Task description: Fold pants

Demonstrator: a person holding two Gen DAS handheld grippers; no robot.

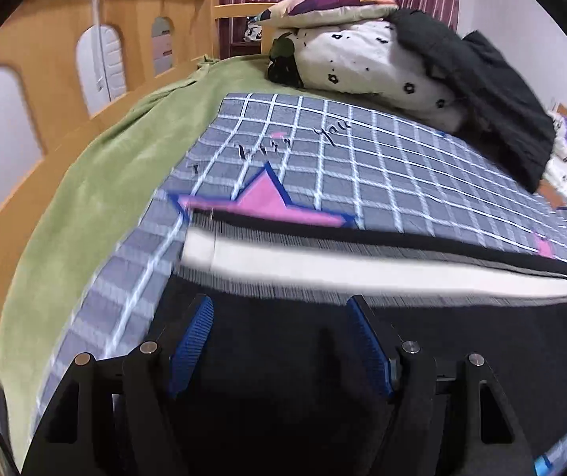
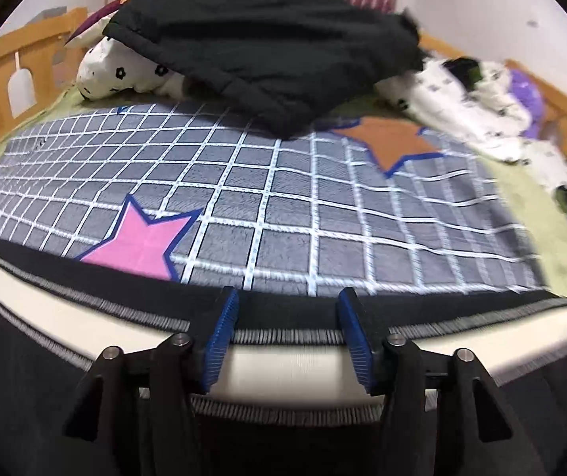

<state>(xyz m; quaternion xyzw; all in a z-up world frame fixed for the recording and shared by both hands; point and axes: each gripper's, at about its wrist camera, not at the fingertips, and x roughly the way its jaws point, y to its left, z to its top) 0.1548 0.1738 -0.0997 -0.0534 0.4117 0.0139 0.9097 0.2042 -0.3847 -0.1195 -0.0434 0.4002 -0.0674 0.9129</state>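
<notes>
The black pants (image 1: 283, 357) lie on a grey checked blanket (image 1: 382, 166) on the bed. A white band with grey ribbed edges (image 1: 362, 265) runs across them. My left gripper (image 1: 279, 309) is open, its blue pads (image 1: 192, 341) over the black cloth just short of the band. In the right wrist view the same pants (image 2: 25, 357) and white band (image 2: 283, 369) lie under my right gripper (image 2: 287, 301). It is open, and its blue pads (image 2: 220, 337) straddle the band near the pants' far edge. Neither gripper holds cloth.
A pile of bedding (image 1: 374, 59) with a black garment (image 2: 263, 51) on top lies at the far side of the blanket. A green sheet (image 1: 97, 182) and a wooden bed rail (image 1: 65, 59) are to the left. More white bedding (image 2: 481, 99) lies at the right.
</notes>
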